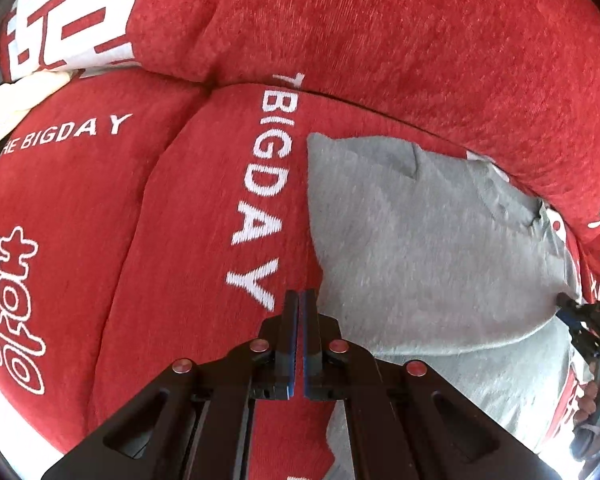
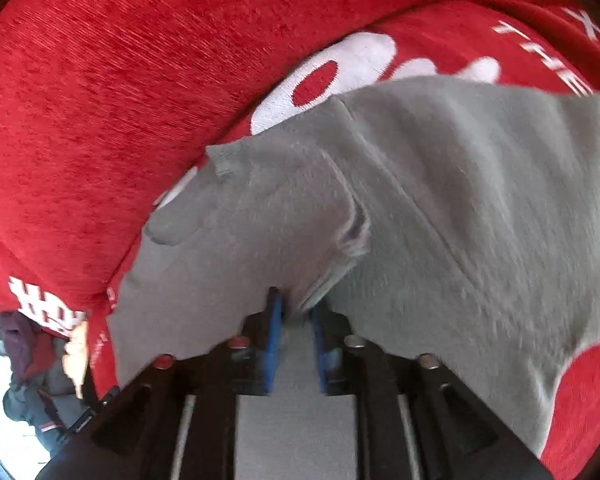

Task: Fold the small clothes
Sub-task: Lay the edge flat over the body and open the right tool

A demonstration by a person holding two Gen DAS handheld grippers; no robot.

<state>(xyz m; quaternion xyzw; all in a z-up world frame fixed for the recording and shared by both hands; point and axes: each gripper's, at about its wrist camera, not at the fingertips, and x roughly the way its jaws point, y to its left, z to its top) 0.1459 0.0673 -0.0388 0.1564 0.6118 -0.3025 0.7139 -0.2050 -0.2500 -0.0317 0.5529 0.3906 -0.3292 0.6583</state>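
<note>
Small grey garment (image 1: 412, 240), soft knit, partly folded, spread flat on red printed cushion (image 1: 172, 216)

Bright even daylight, soft shadows, strong fisheye bending at edges, right wrist view motion-blurred

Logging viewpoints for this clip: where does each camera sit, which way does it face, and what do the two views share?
Left wrist: on the left gripper, facing steeply down at the red sofa cover beside the grey garment; its shut fingers show, plus the right gripper at the right edge.
Right wrist: on the right gripper, facing down at the grey garment; blue-padded fingers apart at a fabric edge.
Shared: the grey garment and the red sofa cover.
</note>
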